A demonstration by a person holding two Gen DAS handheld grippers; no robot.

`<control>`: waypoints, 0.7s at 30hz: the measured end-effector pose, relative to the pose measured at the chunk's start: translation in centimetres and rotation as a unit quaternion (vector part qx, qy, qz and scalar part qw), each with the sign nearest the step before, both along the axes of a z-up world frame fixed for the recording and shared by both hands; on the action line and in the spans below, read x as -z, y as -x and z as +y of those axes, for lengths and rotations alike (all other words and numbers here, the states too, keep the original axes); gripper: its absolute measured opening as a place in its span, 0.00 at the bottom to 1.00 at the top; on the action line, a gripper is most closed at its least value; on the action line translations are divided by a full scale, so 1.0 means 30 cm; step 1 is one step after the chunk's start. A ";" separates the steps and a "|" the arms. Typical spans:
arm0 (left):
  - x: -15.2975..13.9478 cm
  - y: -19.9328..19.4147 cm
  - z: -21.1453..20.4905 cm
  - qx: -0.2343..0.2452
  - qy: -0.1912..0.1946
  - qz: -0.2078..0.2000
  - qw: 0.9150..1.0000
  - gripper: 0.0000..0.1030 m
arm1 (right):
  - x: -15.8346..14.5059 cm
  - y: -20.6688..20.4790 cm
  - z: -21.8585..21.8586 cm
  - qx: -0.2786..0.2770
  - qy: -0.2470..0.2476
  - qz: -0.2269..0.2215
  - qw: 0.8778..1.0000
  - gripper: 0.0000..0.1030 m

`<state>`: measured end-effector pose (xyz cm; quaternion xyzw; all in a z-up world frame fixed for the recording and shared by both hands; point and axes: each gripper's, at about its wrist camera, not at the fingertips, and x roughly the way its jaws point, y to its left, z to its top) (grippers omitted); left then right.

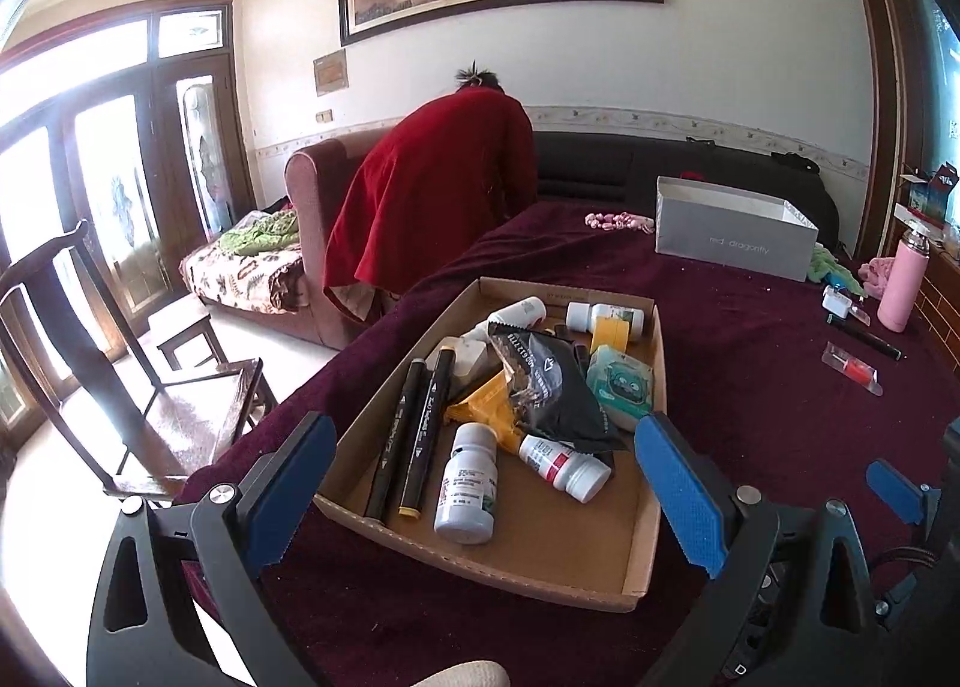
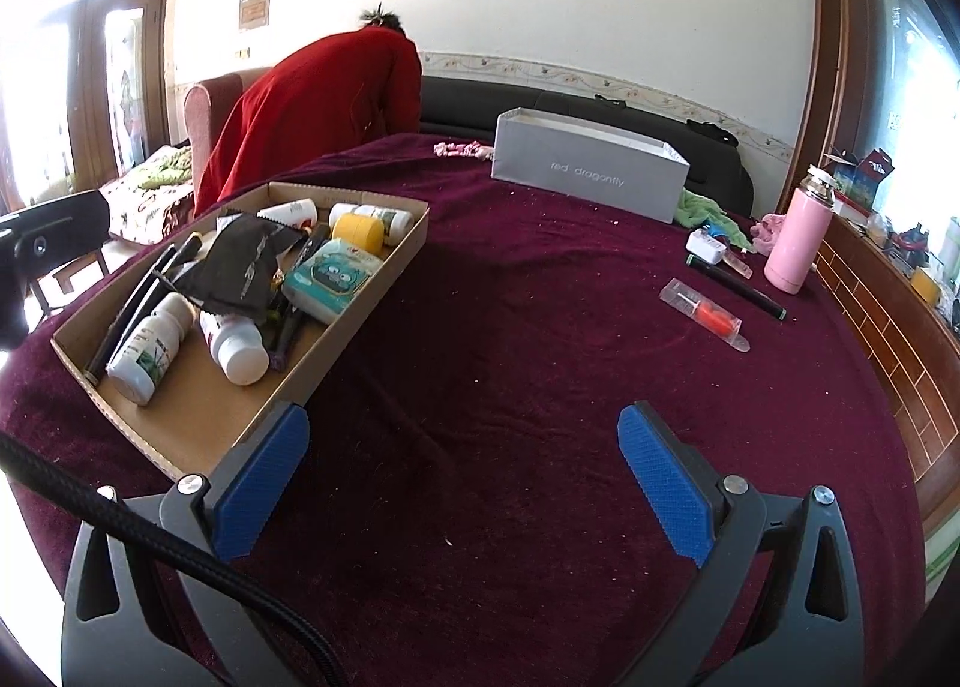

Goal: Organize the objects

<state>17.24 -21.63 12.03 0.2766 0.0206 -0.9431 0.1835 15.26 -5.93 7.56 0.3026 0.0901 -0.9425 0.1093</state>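
A shallow cardboard tray (image 1: 645,555) (image 2: 180,435) lies on the maroon cloth and holds white pill bottles (image 1: 468,483) (image 2: 150,348), black markers (image 1: 414,429), a black pouch (image 1: 546,381) (image 2: 246,267), a tissue pack (image 1: 618,381) (image 2: 330,279) and a yellow roll (image 2: 358,231). My left gripper (image 1: 486,483) is open and empty, its jaws straddling the tray's near end. My right gripper (image 2: 462,477) is open and empty over bare cloth, right of the tray. Loose on the cloth at the right lie a clear-packed orange tool (image 1: 855,368) (image 2: 708,315), a black pen (image 2: 738,286) and a white charger (image 2: 707,244).
A grey shoebox (image 1: 735,246) (image 2: 588,177) stands at the far side. A pink thermos (image 1: 903,285) (image 2: 798,237) stands at the right edge by a wooden ledge. A person in red (image 1: 438,189) bends over a sofa beyond. A wooden chair (image 1: 150,387) stands at left.
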 end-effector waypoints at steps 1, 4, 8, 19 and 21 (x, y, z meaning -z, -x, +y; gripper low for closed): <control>0.008 0.005 -0.005 0.000 -0.003 -0.003 1.000 0.95 | 0.004 0.002 -0.006 -0.001 -0.002 -0.002 1.000 1.00; 0.031 0.015 -0.017 0.001 -0.011 -0.013 1.000 0.95 | 0.008 0.016 -0.029 -0.006 -0.013 -0.009 1.000 1.00; 0.060 0.024 -0.034 0.003 -0.019 -0.023 1.000 0.95 | -0.004 0.036 -0.069 -0.008 -0.034 -0.009 0.999 1.00; 0.072 0.050 -0.083 0.004 -0.041 -0.032 0.999 0.95 | -0.060 0.114 -0.143 -0.009 -0.053 -0.010 0.999 1.00; 0.067 0.053 -0.091 0.001 -0.042 -0.031 0.999 0.95 | -0.066 0.119 -0.157 -0.013 -0.056 -0.008 0.998 1.00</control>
